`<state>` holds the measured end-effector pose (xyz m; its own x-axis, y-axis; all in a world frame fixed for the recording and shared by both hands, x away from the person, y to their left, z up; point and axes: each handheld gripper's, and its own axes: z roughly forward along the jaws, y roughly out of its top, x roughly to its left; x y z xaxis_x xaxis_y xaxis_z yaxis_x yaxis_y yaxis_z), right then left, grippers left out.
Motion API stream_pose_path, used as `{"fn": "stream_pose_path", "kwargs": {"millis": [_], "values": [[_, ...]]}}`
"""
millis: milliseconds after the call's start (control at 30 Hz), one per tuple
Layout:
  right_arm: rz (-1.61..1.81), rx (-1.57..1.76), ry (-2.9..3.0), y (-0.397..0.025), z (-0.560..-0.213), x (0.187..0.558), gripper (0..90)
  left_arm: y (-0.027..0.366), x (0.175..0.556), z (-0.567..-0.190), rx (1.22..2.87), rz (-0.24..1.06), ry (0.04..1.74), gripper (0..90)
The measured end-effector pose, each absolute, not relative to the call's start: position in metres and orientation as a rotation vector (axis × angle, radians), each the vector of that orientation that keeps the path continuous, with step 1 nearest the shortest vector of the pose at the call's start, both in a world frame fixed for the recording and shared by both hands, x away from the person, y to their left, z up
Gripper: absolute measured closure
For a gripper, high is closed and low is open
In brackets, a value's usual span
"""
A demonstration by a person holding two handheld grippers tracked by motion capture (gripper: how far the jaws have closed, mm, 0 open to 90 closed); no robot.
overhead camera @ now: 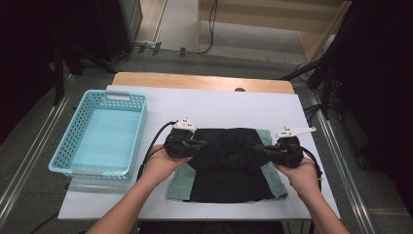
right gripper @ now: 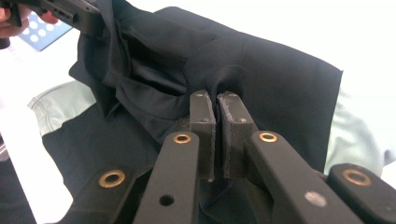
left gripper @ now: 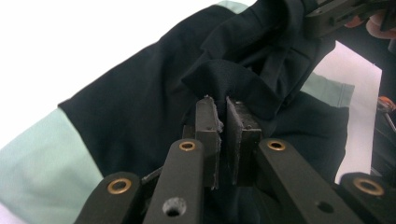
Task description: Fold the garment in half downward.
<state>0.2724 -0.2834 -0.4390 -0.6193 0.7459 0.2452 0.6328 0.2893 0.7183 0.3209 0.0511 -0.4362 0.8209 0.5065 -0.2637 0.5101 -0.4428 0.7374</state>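
Note:
A black garment with pale green side panels (overhead camera: 229, 165) lies on the white table top (overhead camera: 219, 105), partly folded, its upper part bunched. My left gripper (overhead camera: 203, 144) is at its left edge, shut on a pinch of the black cloth (left gripper: 224, 84); the jaws (left gripper: 223, 105) stand almost together with fabric between them. My right gripper (overhead camera: 257, 147) holds the garment's right side the same way, its tips (right gripper: 217, 100) shut on a fold of the black cloth (right gripper: 219, 65). The stretch of cloth between the two grippers is lifted and wrinkled.
A light blue plastic basket (overhead camera: 63, 156) stands on the table's left part, nothing in it. A wooden strip (overhead camera: 202, 82) runs along the far edge. Beyond the table are a grey floor, cables and dark stands.

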Motion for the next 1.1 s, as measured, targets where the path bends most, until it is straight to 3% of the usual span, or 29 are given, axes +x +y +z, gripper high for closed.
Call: {"fn": "stream_pose_path", "kwargs": {"millis": [1100], "values": [[1.224,1.282,2.523,-0.290,-0.455,0.226,83.0,0.069,0.279,-0.448,2.163,-0.068,0.729,85.2]]}}
